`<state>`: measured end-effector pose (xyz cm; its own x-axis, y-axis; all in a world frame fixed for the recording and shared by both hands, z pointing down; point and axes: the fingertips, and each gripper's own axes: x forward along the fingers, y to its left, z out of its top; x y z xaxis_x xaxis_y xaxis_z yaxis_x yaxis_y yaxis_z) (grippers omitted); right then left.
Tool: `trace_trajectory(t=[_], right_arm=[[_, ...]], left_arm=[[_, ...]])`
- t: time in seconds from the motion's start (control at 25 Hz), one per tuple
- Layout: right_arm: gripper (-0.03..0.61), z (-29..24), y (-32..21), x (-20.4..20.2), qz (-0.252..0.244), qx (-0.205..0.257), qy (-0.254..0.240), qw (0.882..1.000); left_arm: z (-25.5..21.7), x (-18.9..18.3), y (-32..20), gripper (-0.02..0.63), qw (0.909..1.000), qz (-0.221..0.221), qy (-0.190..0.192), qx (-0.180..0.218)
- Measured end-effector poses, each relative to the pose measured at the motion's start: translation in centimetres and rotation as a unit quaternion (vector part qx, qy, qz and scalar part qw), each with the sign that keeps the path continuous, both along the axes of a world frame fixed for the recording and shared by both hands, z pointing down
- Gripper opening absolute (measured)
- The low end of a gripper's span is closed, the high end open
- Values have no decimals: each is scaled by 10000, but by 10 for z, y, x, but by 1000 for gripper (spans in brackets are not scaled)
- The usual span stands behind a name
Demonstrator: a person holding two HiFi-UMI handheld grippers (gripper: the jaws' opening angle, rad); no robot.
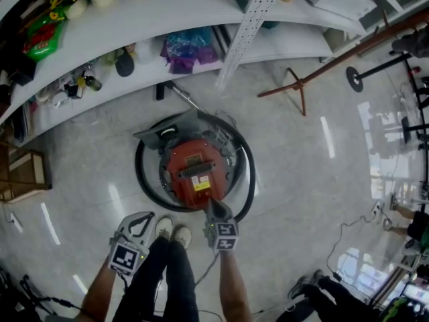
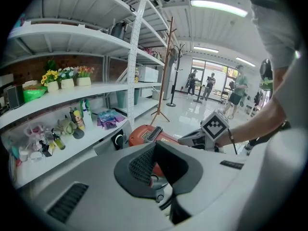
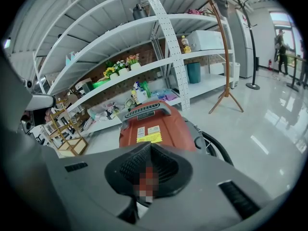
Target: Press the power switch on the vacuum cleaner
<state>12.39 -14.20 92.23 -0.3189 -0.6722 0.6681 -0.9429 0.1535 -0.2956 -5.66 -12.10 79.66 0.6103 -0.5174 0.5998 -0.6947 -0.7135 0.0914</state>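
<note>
— When you looked down, what lay under it all?
— Pale glossy floor [image 1: 315, 180], streaked with bright reflections. White shelving [image 1: 167, 12] ran along one side, crowded with bottles, flower pots [image 2: 67, 78] and oddments. A wooden coat stand [image 1: 301, 82] stood out on the open floor, and people [image 2: 202, 83] stood far off by a bright doorway.
— And the vacuum cleaner [image 1: 194, 170]?
— It sat on the floor just ahead of the person's shoes [image 1: 173, 232], between them and the shelving. It was a round red canister on a grey base. A black grilled handle [image 3: 147, 110] ran across the top, with a yellow label [image 3: 150, 138] below it. Its black hose [image 1: 249, 180] looped right round the body.
— The tongs?
— Both were clenched, with nothing between the jaws of either. The right gripper [image 1: 216, 210] pointed down at the near edge of the red body, though I couldn't tell whether its tip touched. The left gripper [image 1: 142, 221] hung apart from the machine, beside the shoes.
</note>
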Motion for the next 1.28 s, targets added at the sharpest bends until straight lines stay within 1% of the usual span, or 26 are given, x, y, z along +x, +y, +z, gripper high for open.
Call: trace_trajectory(t=[0.52, 1.0, 1.28], right_arm=[[12, 19, -8, 5, 35, -120, 73, 9999], [12, 21, -10, 4, -74, -153, 258, 9995], [12, 23, -10, 6, 0, -175, 263, 9995]], left_arm=[[5, -2, -5, 6, 10000, -31, 23, -68], [14, -5, -2, 8, 9998, -39, 31, -174], [15, -5, -3, 6, 9999, -39, 62, -150]])
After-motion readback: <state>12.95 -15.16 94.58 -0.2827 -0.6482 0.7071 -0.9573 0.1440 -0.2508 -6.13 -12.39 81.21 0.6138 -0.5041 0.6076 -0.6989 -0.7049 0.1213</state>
